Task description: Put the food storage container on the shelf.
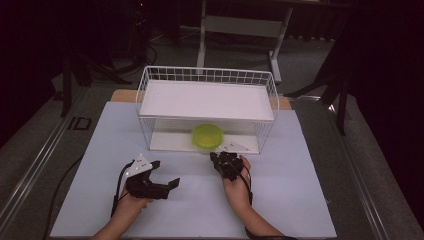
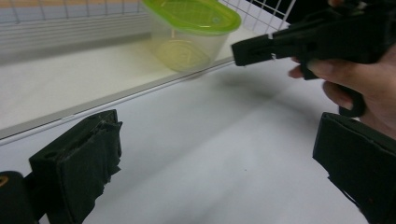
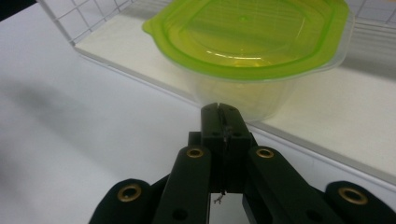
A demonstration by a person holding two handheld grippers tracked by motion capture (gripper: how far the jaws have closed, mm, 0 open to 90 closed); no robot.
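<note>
A clear round container with a green lid [image 1: 207, 136] [image 2: 191, 28] [image 3: 247, 46] stands on the lower shelf of a white wire rack [image 1: 150, 85], at its open front edge. My right gripper [image 1: 215, 157] [image 3: 220, 108] is shut with nothing between its jaws; its tip sits just in front of the container, apart from it. My left gripper [image 1: 167, 173] [image 2: 212, 154] rests open on the white table, left of the right one. The left gripper view looks past its wide-apart jaws to the right gripper [image 2: 247, 49] and the hand that holds it.
The rack's upper shelf [image 1: 207, 100] is a bare white board above the container. A small white piece [image 1: 235, 146] lies on the lower shelf right of the container. The white tabletop [image 1: 280, 200] spreads around both hands. Dark floor and table legs [image 1: 201, 35] lie beyond.
</note>
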